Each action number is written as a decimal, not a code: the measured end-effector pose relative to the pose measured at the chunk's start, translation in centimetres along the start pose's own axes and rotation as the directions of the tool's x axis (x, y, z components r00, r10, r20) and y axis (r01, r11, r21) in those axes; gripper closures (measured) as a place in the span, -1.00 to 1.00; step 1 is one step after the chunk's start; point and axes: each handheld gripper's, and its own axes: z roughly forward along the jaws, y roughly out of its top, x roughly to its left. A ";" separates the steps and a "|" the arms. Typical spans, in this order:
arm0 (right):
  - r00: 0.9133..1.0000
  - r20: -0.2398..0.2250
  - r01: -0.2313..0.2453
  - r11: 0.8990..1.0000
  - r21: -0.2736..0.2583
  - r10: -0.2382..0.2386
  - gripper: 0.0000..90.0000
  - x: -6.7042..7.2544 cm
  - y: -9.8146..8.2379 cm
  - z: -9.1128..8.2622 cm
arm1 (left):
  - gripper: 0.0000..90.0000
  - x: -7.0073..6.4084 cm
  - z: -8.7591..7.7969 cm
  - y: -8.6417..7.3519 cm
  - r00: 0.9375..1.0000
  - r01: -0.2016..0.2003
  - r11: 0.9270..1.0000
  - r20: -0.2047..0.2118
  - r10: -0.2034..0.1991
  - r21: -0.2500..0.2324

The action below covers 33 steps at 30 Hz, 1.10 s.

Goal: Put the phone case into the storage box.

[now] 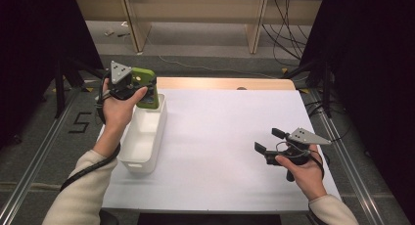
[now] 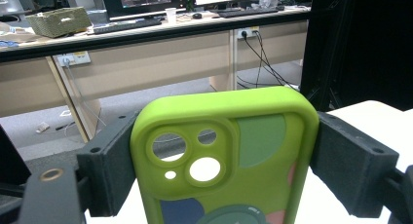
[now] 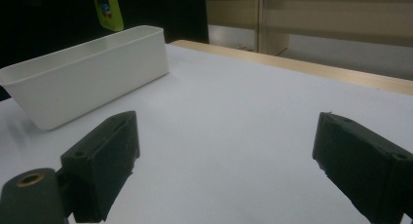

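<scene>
I see the white-topped counter (image 1: 230,137) with a light wooden far edge. A long white plastic bin (image 1: 144,137) sits along its left side, open top, running near to far. My left tool (image 1: 142,90) hangs over the bin's far end, held up off the counter. It's clamped on a lime-green rubbery phone case (image 2: 229,156) with round camera cutouts and muted colour patches; both black pads press the case's long edges, jaws spread wide to fit it. From the high view the case (image 1: 147,88) stands roughly upright above the bin's far end, not touching it as far as I can tell. From the right gripper view the case (image 3: 108,9) shows at top left, above the bin (image 3: 87,75).

My right tool (image 1: 269,141) is at the right near part of the counter, well apart from the bin, pointing left toward it. Jaws wide, nothing between the pads, only bare counter (image 3: 234,112) in the gap.
</scene>
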 end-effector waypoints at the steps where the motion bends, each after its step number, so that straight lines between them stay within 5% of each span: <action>1: 1.000 0.000 0.000 1.000 0.000 0.000 -0.76 0.0 0.0 0.0 | -0.64 0.0 0.0 0.0 1.000 -0.001 1.000 -0.001 0.001 0.002; 33: 1.000 0.001 -0.001 1.000 -0.002 0.001 -0.76 0.0 0.0 0.0 | -0.64 0.4 1.4 -0.1 1.000 0.009 1.000 -0.004 -0.009 0.021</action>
